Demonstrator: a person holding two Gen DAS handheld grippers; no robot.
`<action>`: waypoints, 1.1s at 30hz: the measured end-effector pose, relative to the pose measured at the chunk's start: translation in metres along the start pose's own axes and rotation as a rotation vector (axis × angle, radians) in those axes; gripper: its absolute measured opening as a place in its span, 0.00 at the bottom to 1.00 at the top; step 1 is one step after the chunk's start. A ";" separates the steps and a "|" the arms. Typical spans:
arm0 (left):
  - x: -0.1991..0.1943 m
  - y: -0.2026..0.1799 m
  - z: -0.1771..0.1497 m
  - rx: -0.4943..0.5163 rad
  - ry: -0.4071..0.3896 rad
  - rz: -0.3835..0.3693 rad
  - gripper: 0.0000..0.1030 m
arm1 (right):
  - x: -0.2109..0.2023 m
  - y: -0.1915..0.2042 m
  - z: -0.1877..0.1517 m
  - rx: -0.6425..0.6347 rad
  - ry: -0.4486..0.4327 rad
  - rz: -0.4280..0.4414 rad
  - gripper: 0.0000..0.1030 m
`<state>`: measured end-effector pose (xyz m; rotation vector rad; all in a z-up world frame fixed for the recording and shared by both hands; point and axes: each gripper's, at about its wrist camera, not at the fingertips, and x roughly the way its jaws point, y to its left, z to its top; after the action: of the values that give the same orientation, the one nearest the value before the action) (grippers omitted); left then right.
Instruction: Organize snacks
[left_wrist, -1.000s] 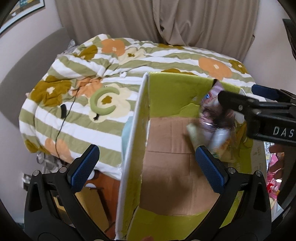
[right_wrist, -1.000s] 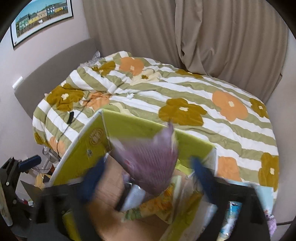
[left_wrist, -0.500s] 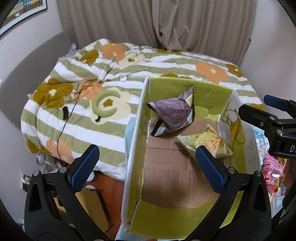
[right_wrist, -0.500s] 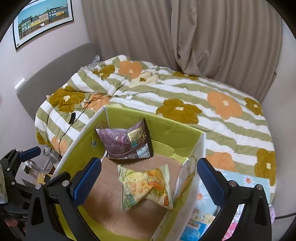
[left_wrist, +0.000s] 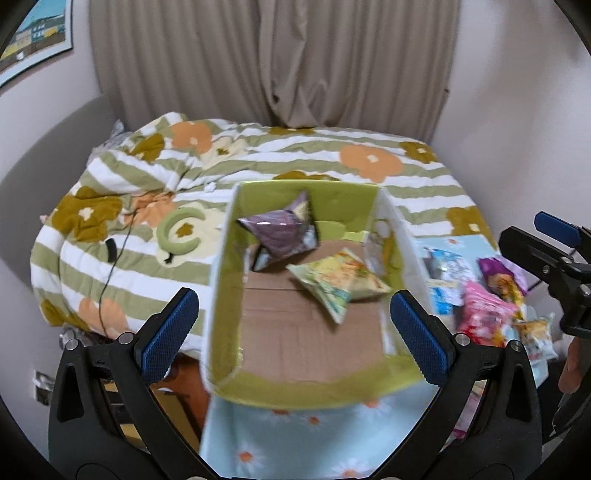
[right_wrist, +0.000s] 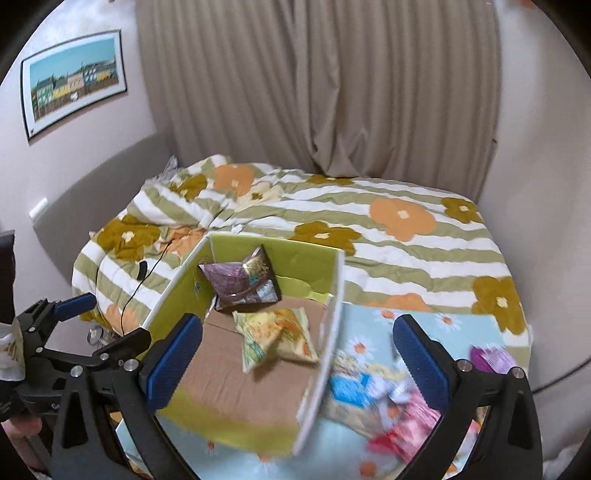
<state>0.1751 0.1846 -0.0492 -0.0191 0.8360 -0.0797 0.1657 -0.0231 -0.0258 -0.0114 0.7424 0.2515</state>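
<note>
Snacks split two ways, L to R: left gripper (left_wrist: 293, 321) wide open w/ nothing in it, hovering over the green cardboard box w/ brown floor (left_wrist: 306, 393); inside, a purple foil snack bag (left_wrist: 277, 234) leans in the far-left corner and a yellow snack packet (left_wrist: 338, 282) lies flat just beside it. Right of the box wall, on the light-blue daisy cloth (right_wrist: 458, 325), sits the loose pile: blue-white packet (right_wrist: 347, 391), pink packet (right_wrist: 413, 413), purple pouch (right_wrist: 491, 358). Right gripper (right_wrist: 297, 363) also fully open, empty, and looks nearer that pile, so the next pick probably falls to it, reaching down-right.
</note>
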 end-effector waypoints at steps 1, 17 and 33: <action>-0.006 -0.009 -0.004 0.008 -0.004 -0.009 1.00 | -0.012 -0.008 -0.005 0.009 -0.011 -0.010 1.00; -0.037 -0.166 -0.093 0.061 0.068 -0.107 1.00 | -0.127 -0.148 -0.111 0.078 -0.023 -0.138 1.00; 0.053 -0.247 -0.207 0.416 0.270 -0.189 1.00 | -0.098 -0.264 -0.229 0.180 0.153 -0.208 1.00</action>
<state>0.0409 -0.0626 -0.2154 0.3104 1.0722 -0.4410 0.0045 -0.3238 -0.1505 0.0637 0.9074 -0.0152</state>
